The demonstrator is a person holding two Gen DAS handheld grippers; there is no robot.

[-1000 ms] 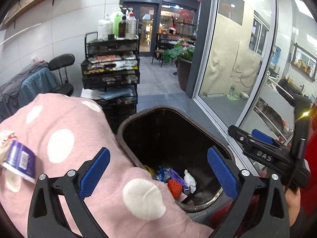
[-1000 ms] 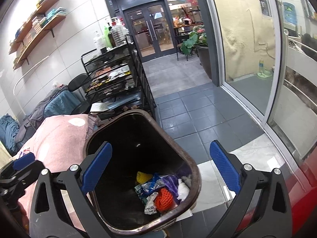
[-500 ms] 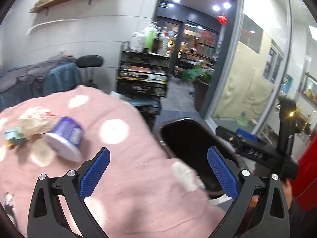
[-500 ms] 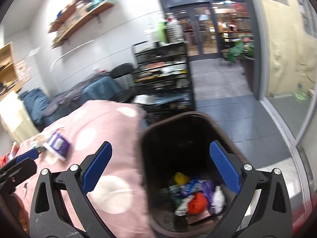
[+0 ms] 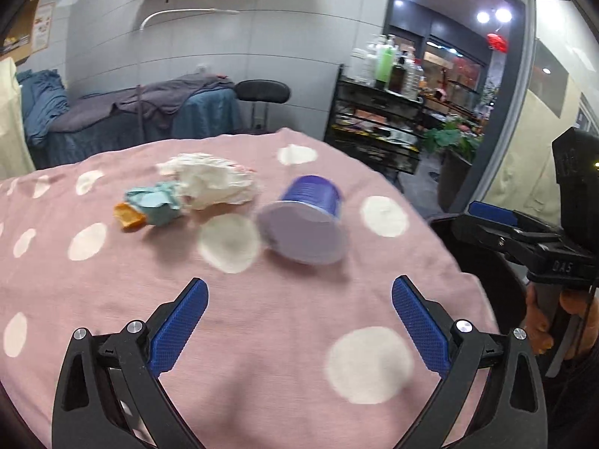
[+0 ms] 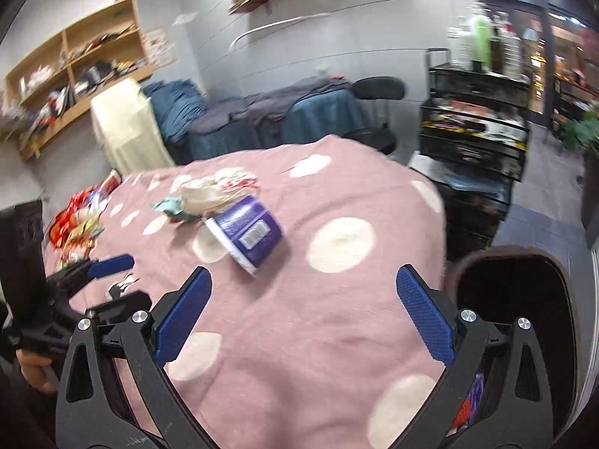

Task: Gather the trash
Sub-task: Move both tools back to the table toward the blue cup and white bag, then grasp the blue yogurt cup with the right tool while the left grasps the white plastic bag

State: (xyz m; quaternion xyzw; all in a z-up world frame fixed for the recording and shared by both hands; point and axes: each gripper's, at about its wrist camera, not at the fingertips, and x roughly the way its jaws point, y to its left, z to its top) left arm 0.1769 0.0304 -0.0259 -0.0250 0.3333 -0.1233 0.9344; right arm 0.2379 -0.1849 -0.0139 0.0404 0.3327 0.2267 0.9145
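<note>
A purple plastic cup [image 5: 305,222] [image 6: 247,234] lies on its side on the pink polka-dot cloth [image 5: 262,336] [image 6: 318,318]. Behind it lie crumpled white paper [image 5: 211,181] [image 6: 209,189], a teal scrap [image 5: 157,202] and an orange scrap [image 5: 129,217]. My left gripper [image 5: 299,321] is open and empty, just short of the cup. My right gripper [image 6: 303,314] is open and empty, to the right of the cup. The dark trash bin [image 6: 524,292] stands at the table's right edge, with some trash showing inside.
Red and yellow wrappers [image 6: 76,224] lie at the cloth's far left. A black wire cart [image 5: 374,123] with bottles, a black chair [image 5: 262,93] and a bed with blue and grey covers [image 5: 131,119] stand behind. Wooden shelves [image 6: 75,63] hang on the wall.
Both grippers have swung left, away from the trash bin and over the pink cloth, toward the purple cup. Both stay open and empty.
</note>
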